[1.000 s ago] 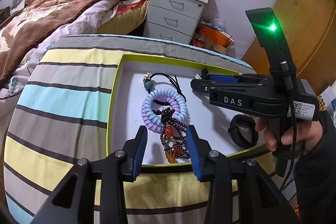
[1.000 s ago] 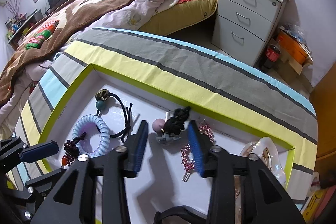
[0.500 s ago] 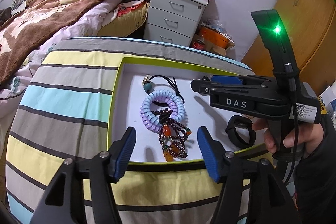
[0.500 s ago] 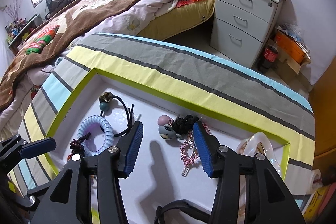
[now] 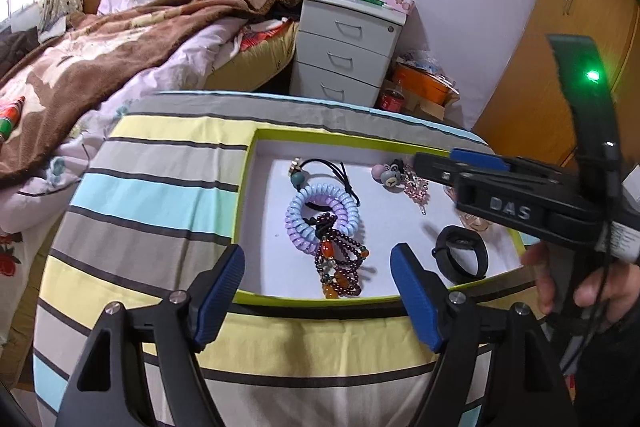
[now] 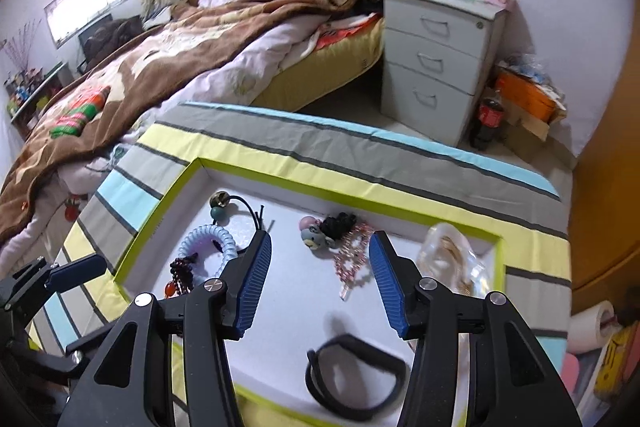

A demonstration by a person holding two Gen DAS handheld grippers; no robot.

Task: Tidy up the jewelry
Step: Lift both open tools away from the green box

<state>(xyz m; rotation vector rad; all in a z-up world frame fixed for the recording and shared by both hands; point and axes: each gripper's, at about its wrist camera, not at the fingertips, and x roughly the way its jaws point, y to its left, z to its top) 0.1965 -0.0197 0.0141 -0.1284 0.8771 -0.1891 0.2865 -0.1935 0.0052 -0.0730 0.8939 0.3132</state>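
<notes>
So: left gripper [image 5: 316,291] is nearest the beaded bracelet [image 5: 340,263] — the bracelet lies just ahead, centred between the blue pads, long axis running near-to-far along the tray [image 5: 244,187]. Jaws are opening wide and hold nothing. The spiral hair tie [image 5: 320,211] sits just beyond, touching the beads. Further right, the right gripper [image 6: 318,281] is moderately open, jaws opening slightly and empty — the bear hair tie [image 6: 316,237] and pink clip [image 6: 352,259] lie just past its tips, the black band [image 6: 356,371] nearer.
</notes>
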